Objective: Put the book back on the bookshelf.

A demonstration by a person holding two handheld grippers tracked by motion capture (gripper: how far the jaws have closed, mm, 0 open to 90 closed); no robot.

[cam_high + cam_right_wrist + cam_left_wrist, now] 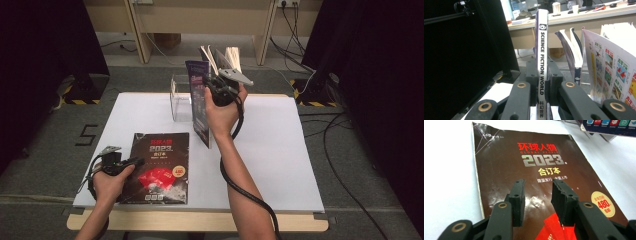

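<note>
The magazine (541,62) runs off the bottom edge below the right hand-held gripper (541,82). Its cover is hidden. The brown book's (536,182) lower part is hidden behind the left hand-held gripper (537,195).

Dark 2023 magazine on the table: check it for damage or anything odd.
The dark 2023 magazine lies flat but worn: its glossy cover shows creases and scuffs, most visibly near the top left corner and along the left edge. The open left gripper hovers over it.

Dark brown magazine (524,170) with red title, white-spined book (541,62), white table (280,150)
</note>
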